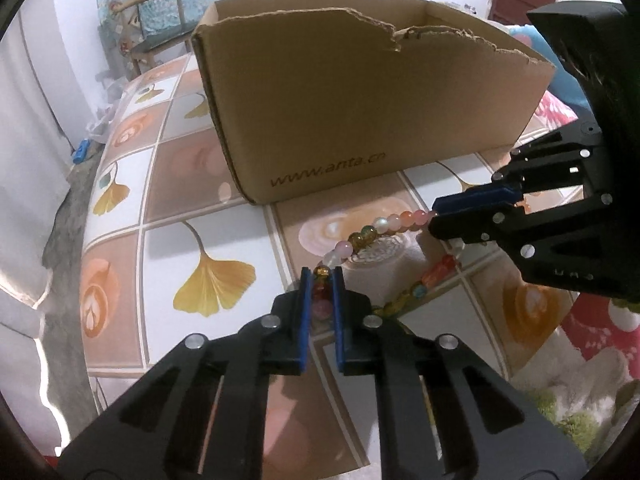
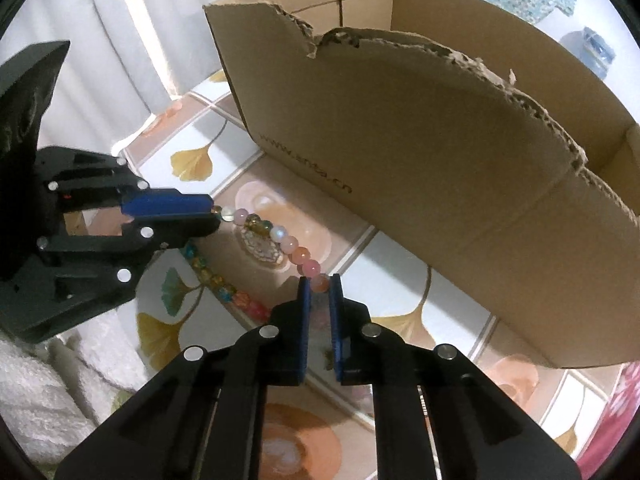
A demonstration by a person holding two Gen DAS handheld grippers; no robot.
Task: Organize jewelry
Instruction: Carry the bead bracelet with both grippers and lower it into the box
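A bracelet of coloured beads [image 1: 370, 236] is stretched between my two grippers above the patterned tablecloth [image 1: 216, 236]. My left gripper [image 1: 322, 274] is shut on one end of the bead bracelet. My right gripper [image 1: 434, 214] comes in from the right and is shut on the other end. In the right wrist view the right gripper [image 2: 319, 282] pinches a pink bead of the bracelet [image 2: 280, 238], and the left gripper [image 2: 214, 210] holds the far end. A second run of beads [image 2: 224, 284] hangs lower between them. An open cardboard box [image 1: 360, 96] stands just behind.
The box has a torn front rim [image 2: 460, 52] and printed lettering. A wooden chair [image 1: 160, 20] stands beyond the table's far left. A white towel [image 2: 44, 368] lies at the left in the right wrist view. A pink patterned cloth [image 1: 600, 332] lies at the right.
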